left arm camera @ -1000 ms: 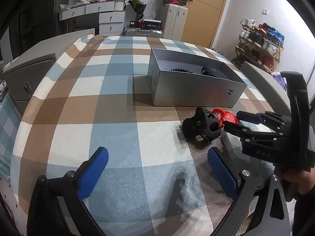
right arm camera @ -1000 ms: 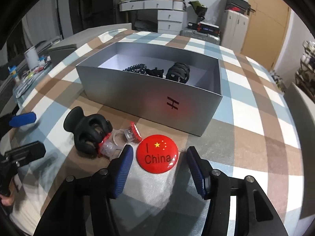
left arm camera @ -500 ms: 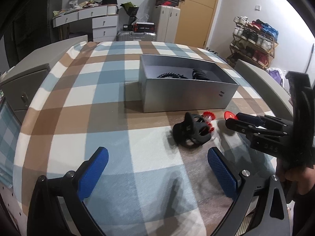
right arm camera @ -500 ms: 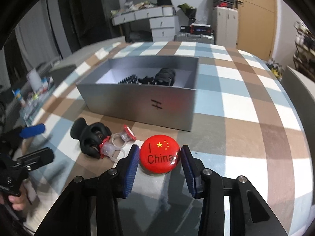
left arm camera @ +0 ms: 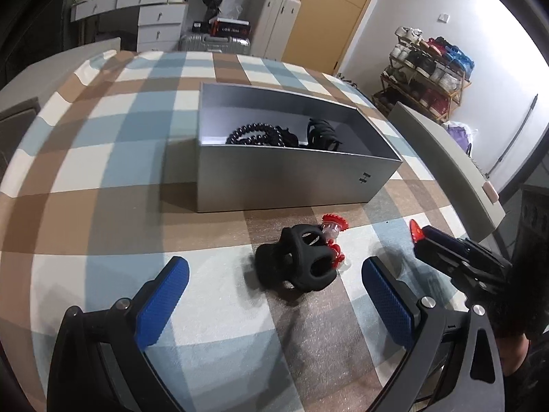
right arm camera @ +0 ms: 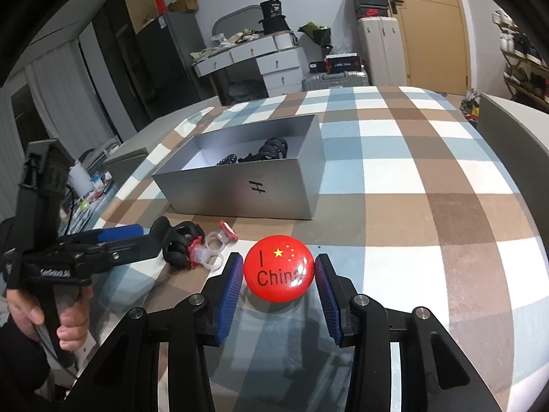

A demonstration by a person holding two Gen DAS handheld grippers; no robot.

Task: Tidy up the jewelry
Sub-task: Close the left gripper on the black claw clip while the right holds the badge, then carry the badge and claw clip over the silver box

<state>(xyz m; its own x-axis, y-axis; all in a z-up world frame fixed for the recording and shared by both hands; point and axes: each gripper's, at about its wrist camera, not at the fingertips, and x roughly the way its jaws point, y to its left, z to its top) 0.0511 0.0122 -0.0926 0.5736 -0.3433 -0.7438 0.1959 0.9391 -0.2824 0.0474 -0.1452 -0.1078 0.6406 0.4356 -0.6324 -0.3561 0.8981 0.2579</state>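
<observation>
The glossy red round badge, printed "I China" with yellow stars, sits pinched between the right gripper, near the grey box; its text reads left to right. The left gripper gapes wide.

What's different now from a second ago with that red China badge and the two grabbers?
The right gripper has closed on the red China badge and lifted it off the checked tablecloth; in the left wrist view the badge hangs above the cloth. The left gripper stays open. The black hair claw, red-topped rings and silver box lie unmoved.
</observation>
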